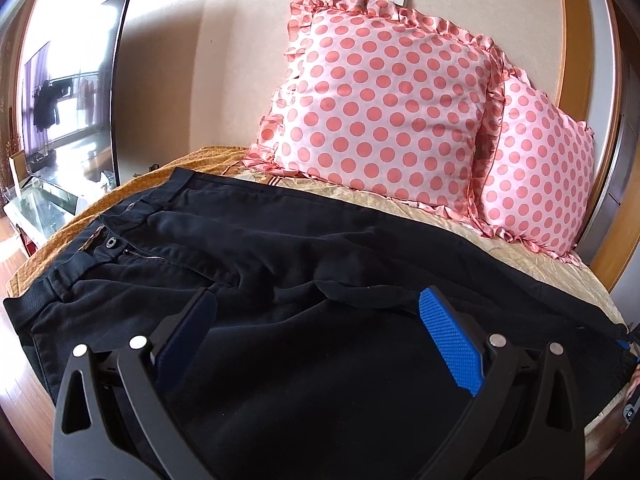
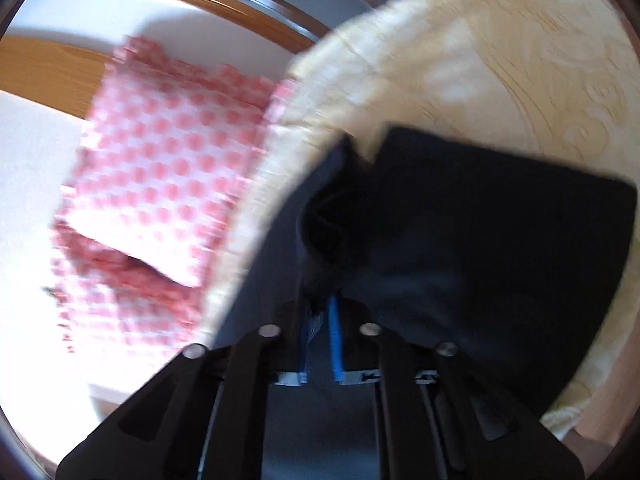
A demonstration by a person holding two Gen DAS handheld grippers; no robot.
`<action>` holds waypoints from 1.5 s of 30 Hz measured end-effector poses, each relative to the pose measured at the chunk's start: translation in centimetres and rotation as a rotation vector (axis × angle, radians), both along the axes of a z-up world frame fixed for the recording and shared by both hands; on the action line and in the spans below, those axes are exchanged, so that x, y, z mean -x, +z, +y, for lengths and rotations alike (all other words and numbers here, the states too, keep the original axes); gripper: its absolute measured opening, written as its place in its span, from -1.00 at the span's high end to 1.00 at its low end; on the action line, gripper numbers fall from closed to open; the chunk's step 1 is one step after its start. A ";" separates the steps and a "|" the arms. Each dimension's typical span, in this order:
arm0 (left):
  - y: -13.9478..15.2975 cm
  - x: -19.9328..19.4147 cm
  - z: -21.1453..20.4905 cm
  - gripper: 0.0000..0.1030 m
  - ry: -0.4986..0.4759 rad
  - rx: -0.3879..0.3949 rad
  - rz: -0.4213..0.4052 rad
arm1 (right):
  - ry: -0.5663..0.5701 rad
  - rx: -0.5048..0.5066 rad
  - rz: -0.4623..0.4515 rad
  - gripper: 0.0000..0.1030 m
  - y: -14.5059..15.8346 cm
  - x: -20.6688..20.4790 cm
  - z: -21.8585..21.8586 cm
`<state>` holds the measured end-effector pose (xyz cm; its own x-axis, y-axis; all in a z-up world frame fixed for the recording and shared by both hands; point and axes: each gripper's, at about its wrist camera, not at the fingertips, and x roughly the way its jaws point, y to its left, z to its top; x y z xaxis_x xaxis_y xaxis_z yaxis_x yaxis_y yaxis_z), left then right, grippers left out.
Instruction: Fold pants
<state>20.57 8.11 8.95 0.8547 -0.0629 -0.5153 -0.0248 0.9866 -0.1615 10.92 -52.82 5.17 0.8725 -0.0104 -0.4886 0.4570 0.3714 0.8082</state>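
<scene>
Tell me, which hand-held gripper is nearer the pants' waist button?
Left. The left hand-held gripper hovers open over the pants near the waist button; the right hand-held gripper pinches cloth at a leg end.

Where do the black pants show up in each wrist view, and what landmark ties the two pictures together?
Left wrist view: the black pants lie spread across the bed, filling the lower half, waistband at left, the open left tool over them.
Right wrist view: the pants fill the centre and lower right, a bunched edge pinched in the shut right tool.
Shared landmark: the pink polka-dot pillow.
</scene>
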 end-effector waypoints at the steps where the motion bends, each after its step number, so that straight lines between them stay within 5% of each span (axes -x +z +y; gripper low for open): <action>1: 0.1 0.2 0.0 -0.96 0.003 -0.003 -0.002 | -0.004 0.018 -0.040 0.87 0.9 0.8 -0.2; 9: 0.9 1.0 0.1 -0.96 0.022 0.004 -0.021 | -0.034 0.017 -0.138 0.87 2.6 6.8 -0.8; 14: 1.2 1.3 -0.8 -0.96 0.011 -0.011 -0.026 | -0.050 -0.040 -0.028 0.87 -1.3 9.6 0.5; 18: 1.3 1.2 -1.2 -0.96 0.005 -0.017 -0.024 | -0.021 0.018 0.057 0.86 -1.8 9.2 1.4; 20: 1.4 1.3 -1.2 -0.96 0.007 -0.007 -0.031 | -0.015 0.043 0.103 0.66 -1.1 9.1 1.5; 22: 1.3 1.5 -1.0 -0.96 0.016 0.005 -0.042 | -0.050 0.135 0.124 -0.03 0.6 10.0 1.8; 26: 1.1 1.7 -0.1 -0.96 0.057 0.029 -0.055 | 0.006 0.284 0.030 -0.15 4.4 9.9 4.4; 30: 0.9 1.3 -0.1 -0.96 0.096 -0.001 -0.049 | 0.352 0.098 -0.101 -0.13 4.3 4.0 10.1; 35: 0.5 1.3 -0.1 -0.96 0.082 -0.049 -0.035 | 0.589 -0.112 -0.008 0.06 1.2 -4.1 17.9; 38: 0.2 1.4 0.4 -0.96 0.085 -0.062 -0.027 | 0.628 -0.214 0.080 0.06 -0.8 -7.0 21.2; 45: 0.1 1.4 2.2 -0.96 0.092 -0.064 -0.022 | 0.508 -0.185 0.140 0.06 -1.5 -8.6 23.0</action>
<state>19.18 10.27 9.00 0.8665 0.0492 -0.4968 -0.1132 0.9886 -0.0996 19.55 -29.85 3.71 0.6722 0.4915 -0.5537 0.3648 0.4310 0.8253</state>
